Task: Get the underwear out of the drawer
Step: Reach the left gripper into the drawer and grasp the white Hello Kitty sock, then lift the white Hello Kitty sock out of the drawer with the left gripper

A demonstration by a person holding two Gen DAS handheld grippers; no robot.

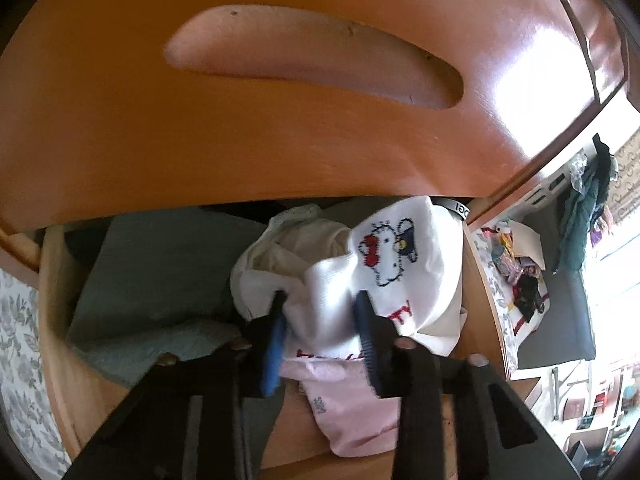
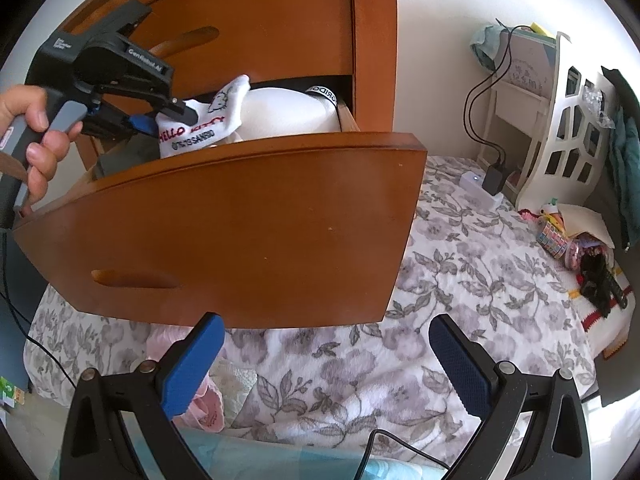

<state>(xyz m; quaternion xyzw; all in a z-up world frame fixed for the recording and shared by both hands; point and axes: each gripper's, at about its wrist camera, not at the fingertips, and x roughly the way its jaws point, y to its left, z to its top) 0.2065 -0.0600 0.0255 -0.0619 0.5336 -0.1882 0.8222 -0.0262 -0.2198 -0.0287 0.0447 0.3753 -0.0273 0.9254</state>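
Left gripper [image 1: 320, 312] clamped on white Hello Kitty garment [image 1: 384, 280], open drawer [image 2: 224, 216] at 12 o'clock. Lift straight up, clear of pink cloth [image 1: 352, 412]. Right gripper [image 2: 320, 360] open, empty.

White underwear [image 2: 200, 128] in the drawer [image 2: 224, 216]: red "HELLO KITTY" print, black "©1976 SANRIO" line below it, partly creased. Black-and-white waistband [image 2: 325, 94] behind it, at the drawer's back right: "GRIDO", cut off. Left gripper [image 2: 168, 118] housing over the drawer: "GenRobot.AI"; small label on its rear block is unreadable. Pink garment [image 1: 352, 412]: tiny print, illegible.
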